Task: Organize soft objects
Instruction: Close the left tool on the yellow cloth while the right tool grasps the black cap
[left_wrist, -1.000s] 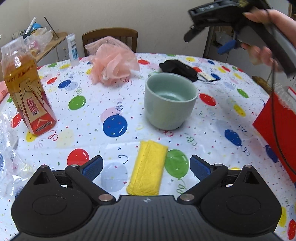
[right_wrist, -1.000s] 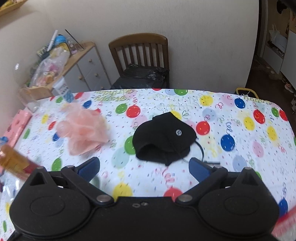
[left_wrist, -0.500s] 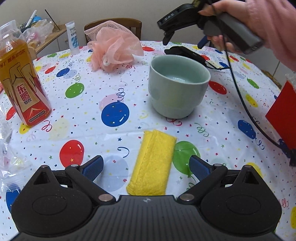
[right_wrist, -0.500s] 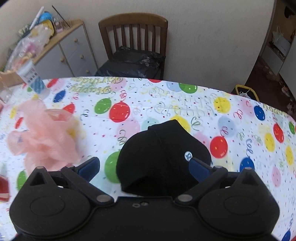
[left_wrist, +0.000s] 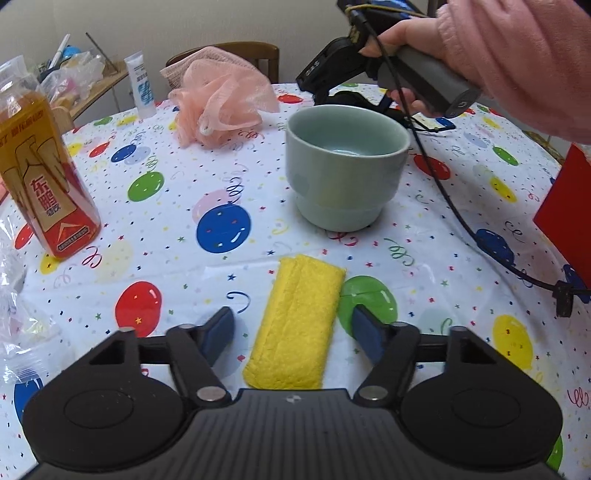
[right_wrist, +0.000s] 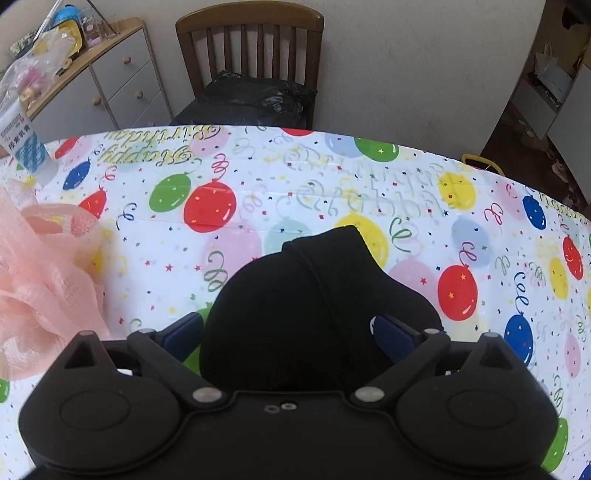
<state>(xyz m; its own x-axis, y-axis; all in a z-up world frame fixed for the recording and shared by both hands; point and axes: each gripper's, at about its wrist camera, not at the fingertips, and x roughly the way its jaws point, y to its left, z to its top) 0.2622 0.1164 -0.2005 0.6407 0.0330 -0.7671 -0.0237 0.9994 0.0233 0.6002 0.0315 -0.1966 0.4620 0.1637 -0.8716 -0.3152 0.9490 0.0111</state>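
Note:
A yellow sponge cloth (left_wrist: 298, 325) lies on the balloon tablecloth between the open fingers of my left gripper (left_wrist: 293, 326). A black fabric piece (right_wrist: 314, 310) lies between the open fingers of my right gripper (right_wrist: 288, 332), which sits low over it; it also shows in the left wrist view (left_wrist: 347, 99) behind the cup. A pink mesh bath pouf (left_wrist: 218, 99) rests at the far left of the table; it also shows in the right wrist view (right_wrist: 40, 280). The right gripper body (left_wrist: 332, 74) is seen held by a hand in a pink sleeve.
A pale green cup (left_wrist: 347, 166) stands mid-table. An orange drink bottle (left_wrist: 40, 177) stands at left, a white tube (left_wrist: 142, 86) behind it, clear plastic wrap (left_wrist: 14, 325) at the left edge. A red box (left_wrist: 569, 214) is at right. A wooden chair (right_wrist: 251, 55) stands beyond the table.
My right gripper has moved forward and down over the black fabric, which now sits between its fingers. My left gripper has closed in on the yellow cloth, its fingers narrowing a little.

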